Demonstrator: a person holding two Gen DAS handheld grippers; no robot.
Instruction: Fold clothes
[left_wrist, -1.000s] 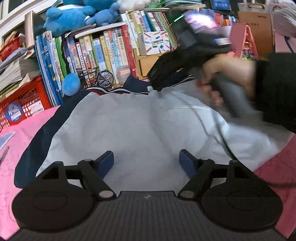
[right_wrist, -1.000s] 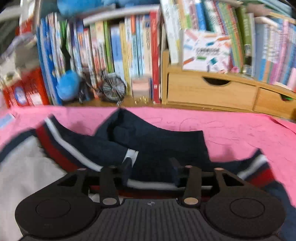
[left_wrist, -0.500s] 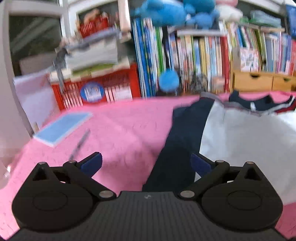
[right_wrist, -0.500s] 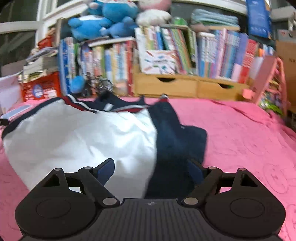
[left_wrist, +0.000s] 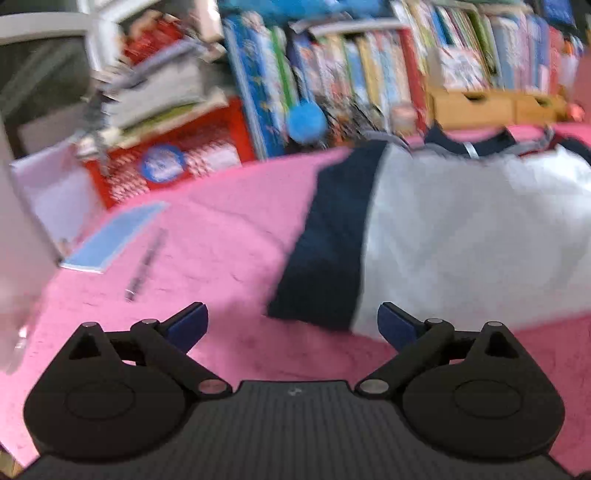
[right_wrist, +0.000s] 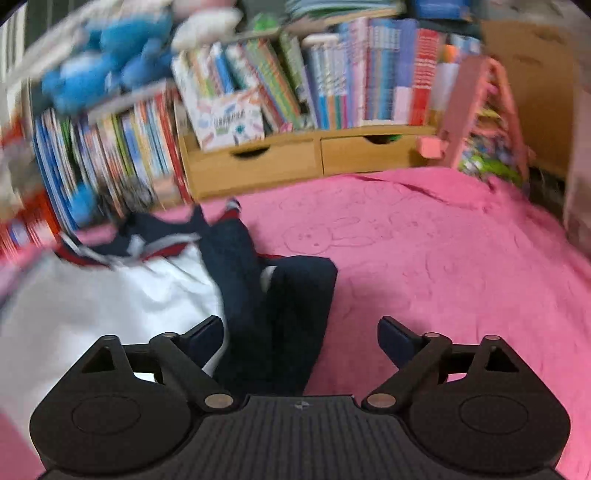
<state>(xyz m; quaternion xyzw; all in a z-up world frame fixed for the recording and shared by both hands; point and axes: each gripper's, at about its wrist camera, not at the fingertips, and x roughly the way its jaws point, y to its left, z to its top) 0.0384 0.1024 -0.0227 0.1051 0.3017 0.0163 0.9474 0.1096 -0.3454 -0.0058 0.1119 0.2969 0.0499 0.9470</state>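
Left wrist view: your left hand-held gripper (left_wrist: 291, 319) has its blue-padded fingers (left_wrist: 188, 323) spread wide apart, with nothing between them. It hangs over the pink cover (left_wrist: 221, 236) that lies on the table. The shirt (left_wrist: 461, 236) lies flat ahead and to the right of this hand-held gripper, white in the body with a navy sleeve (left_wrist: 328, 251) along its near left side. The lower corner of that sleeve sits just ahead of the gap between the fingers, not touching either one. The collar end points away from you, toward the row of books (left_wrist: 332, 74). To the left on the pink cover lie a light blue notebook (left_wrist: 114, 236) and a pen (left_wrist: 146, 260), well apart from the shirt. A red basket (left_wrist: 177, 162) stands behind them. This view is blurred.

Right wrist view: your right hand-held gripper (right_wrist: 299, 338) is also wide open and grips nothing. The shirt (right_wrist: 110, 295) lies ahead and to the left here, and its other navy sleeve (right_wrist: 288, 314) runs straight back between the two fingers and under the hand-held gripper's body. The left finger (right_wrist: 205, 338) stands over the seam where white meets navy; whether it touches the cloth you cannot tell. The right finger is over bare pink cover (right_wrist: 443, 258). Wooden drawers (right_wrist: 314, 158) and books (right_wrist: 332, 85) stand beyond the far edge.
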